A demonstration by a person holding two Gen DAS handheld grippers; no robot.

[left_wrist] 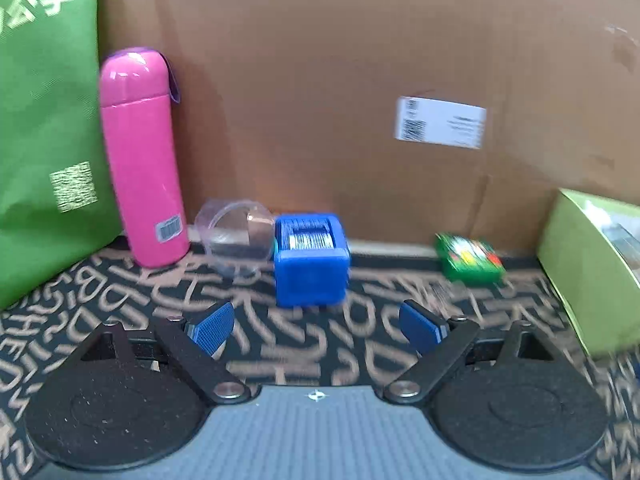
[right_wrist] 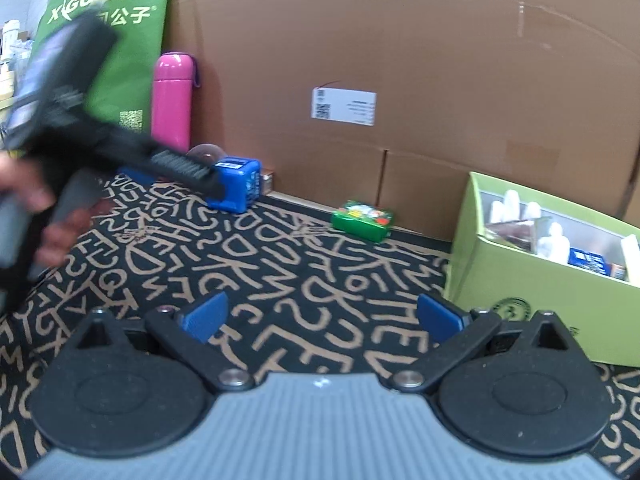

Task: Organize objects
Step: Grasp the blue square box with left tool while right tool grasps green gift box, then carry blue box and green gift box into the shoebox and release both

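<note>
Both jaws gape wide, empty; green box [right_wrist: 532, 276] holds white bottles [right_wrist: 554, 242], blue carton [right_wrist: 588, 261].

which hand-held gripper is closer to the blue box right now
Left. The left hand-held gripper sits open just in front of the blue box; the right hand-held gripper is farther back across the patterned mat, near the green bin.
</note>
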